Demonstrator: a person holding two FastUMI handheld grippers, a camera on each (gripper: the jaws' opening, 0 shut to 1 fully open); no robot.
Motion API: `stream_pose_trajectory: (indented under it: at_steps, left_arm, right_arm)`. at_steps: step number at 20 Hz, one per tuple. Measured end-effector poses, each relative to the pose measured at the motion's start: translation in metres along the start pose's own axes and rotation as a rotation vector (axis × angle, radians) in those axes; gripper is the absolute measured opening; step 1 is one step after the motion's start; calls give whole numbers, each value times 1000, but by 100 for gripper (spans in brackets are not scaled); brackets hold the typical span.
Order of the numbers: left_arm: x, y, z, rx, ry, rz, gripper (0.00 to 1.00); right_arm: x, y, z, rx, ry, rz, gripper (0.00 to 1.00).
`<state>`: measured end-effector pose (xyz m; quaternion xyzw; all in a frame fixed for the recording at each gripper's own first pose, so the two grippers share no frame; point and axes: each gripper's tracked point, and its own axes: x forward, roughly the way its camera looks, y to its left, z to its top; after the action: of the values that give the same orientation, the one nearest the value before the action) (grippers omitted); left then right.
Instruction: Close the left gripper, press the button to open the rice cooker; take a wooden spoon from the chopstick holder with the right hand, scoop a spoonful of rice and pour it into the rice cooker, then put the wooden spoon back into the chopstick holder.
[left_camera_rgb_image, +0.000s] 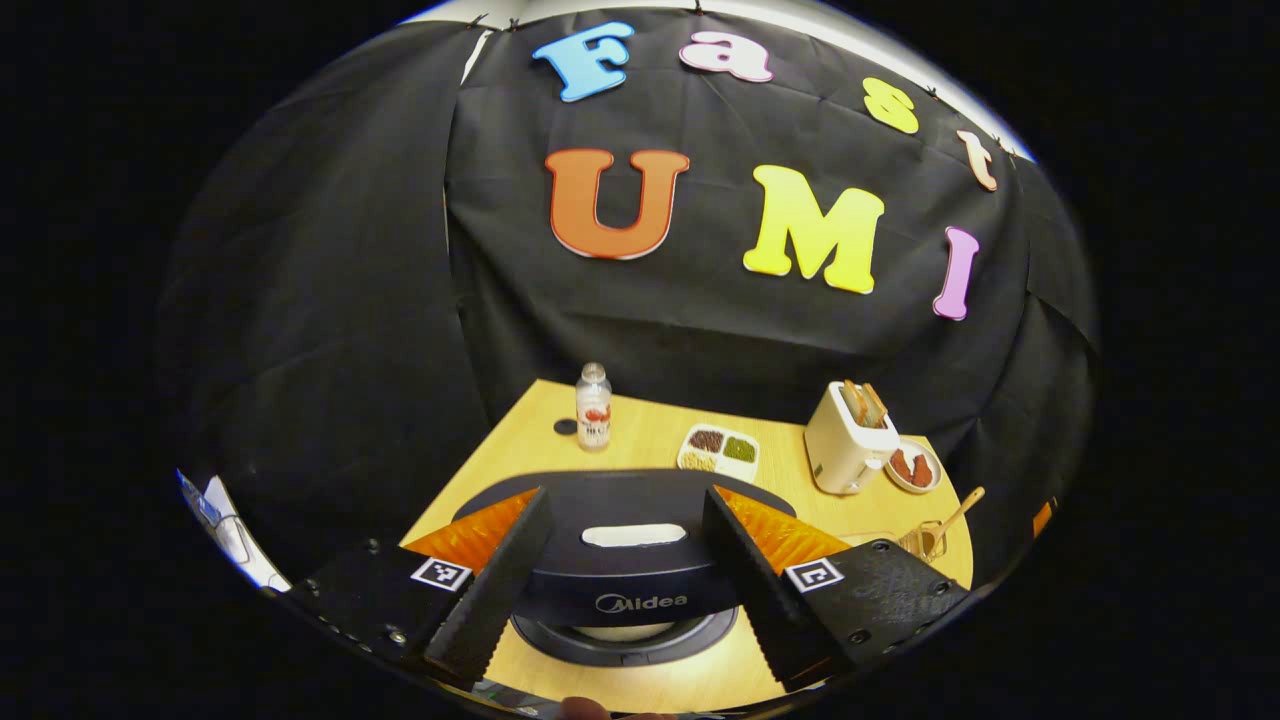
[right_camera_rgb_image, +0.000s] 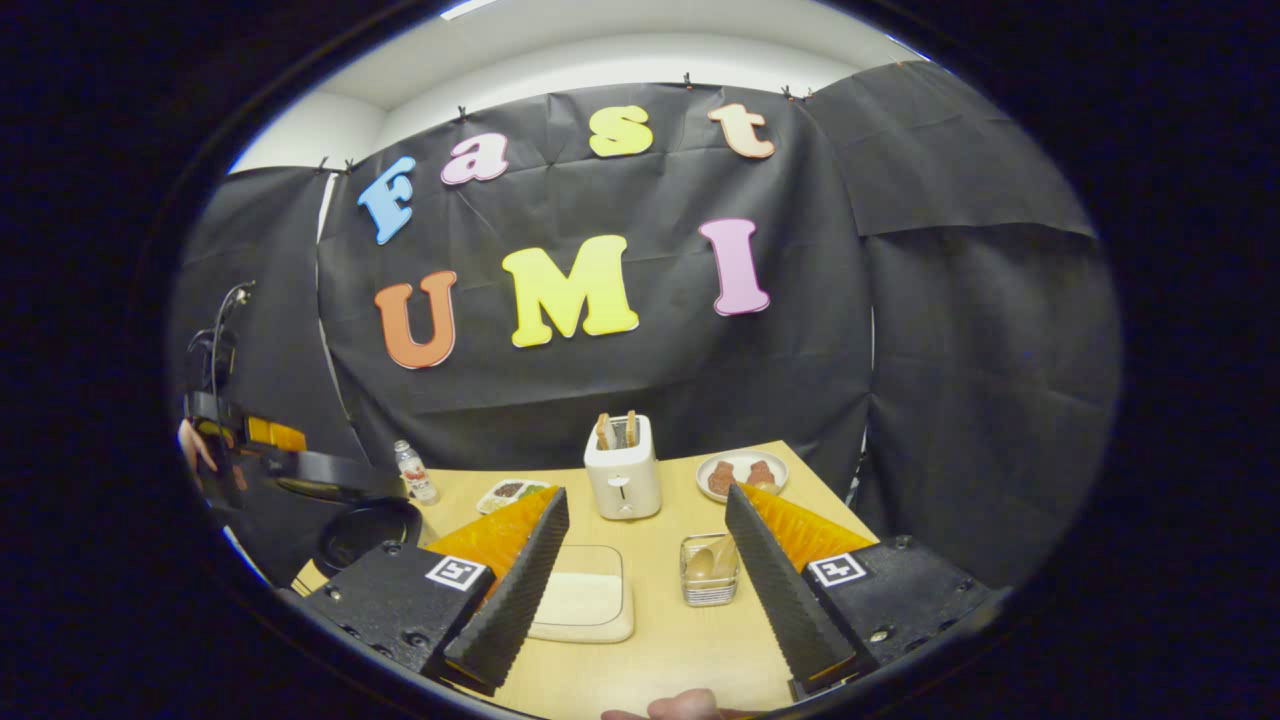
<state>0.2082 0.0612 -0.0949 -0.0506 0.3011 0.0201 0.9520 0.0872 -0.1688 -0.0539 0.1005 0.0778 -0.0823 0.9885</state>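
Observation:
The dark rice cooker (left_camera_rgb_image: 620, 600) stands just in front of my left gripper (left_camera_rgb_image: 626, 492), its lid (left_camera_rgb_image: 625, 520) raised above the round pot opening (left_camera_rgb_image: 620, 640). That gripper is open, a finger on either side of the cooker, touching nothing. In the right gripper view the open cooker (right_camera_rgb_image: 365, 530) is at the far left. My right gripper (right_camera_rgb_image: 645, 495) is open and empty above the table. Between its fingers lie a clear tray of white rice (right_camera_rgb_image: 585, 600) and the wire chopstick holder (right_camera_rgb_image: 710, 570) with wooden spoons (right_camera_rgb_image: 703, 562). From the left, the holder (left_camera_rgb_image: 925, 540) holds a spoon (left_camera_rgb_image: 962, 508).
On the wooden table (right_camera_rgb_image: 680, 650) stand a cream toaster (right_camera_rgb_image: 622, 470), a plate of brown food (right_camera_rgb_image: 740, 472), a divided dish of beans (right_camera_rgb_image: 512, 490) and a small bottle (right_camera_rgb_image: 413, 472). A hand (right_camera_rgb_image: 195, 445) holds the left gripper at the far left.

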Motion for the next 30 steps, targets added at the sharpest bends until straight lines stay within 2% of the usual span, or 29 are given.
stream_pose_trajectory:
  at_steps: [2, 3, 4, 5, 6, 7, 11, 16, 17, 19, 21, 26, 30]
  left_arm:
    - [-3, -1, -26, -24, 13, 0, 97]
    - [-5, -1, -35, -34, 18, 3, 97]
    - [-4, -2, -47, -39, 25, 7, 97]
    - [-2, -2, -57, -32, 41, 11, 97]
    - [-1, -3, -68, -23, 55, 13, 97]
    - [2, -4, -78, -12, 70, 14, 98]
    - [20, 4, -115, -4, 119, 19, 98]
    - [13, 1, -116, 5, 135, 32, 97]
    - [14, 0, -117, 12, 135, 36, 98]
    - [16, -1, -121, 56, 127, 43, 98]
    - [15, -1, -128, 20, 160, 51, 98]
    - [17, 3, -123, 24, 83, 85, 98]
    - [12, 3, -112, 10, 34, 150, 95]
  right_arm:
    - [-1, 12, 1, -5, -3, 23, 98]
    - [-2, 15, 1, -12, -6, 28, 100]
    - [-4, 18, 0, -23, -3, 31, 97]
    - [-5, 20, -2, -30, 1, 35, 100]
    - [-6, 23, -4, -36, 10, 38, 97]
    - [-6, 26, -4, -39, 11, 42, 100]
    - [-6, 37, -6, -45, 21, 55, 100]
    - [-1, 48, -8, -66, 31, 82, 98]
    - [1, 50, -7, -69, 30, 90, 100]
    - [8, 52, -4, -63, 22, 107, 98]
    - [17, 54, -3, -47, 30, 134, 100]
    - [44, 56, 16, -54, 24, 212, 98]
    - [62, 51, 30, -91, 4, 276, 100]
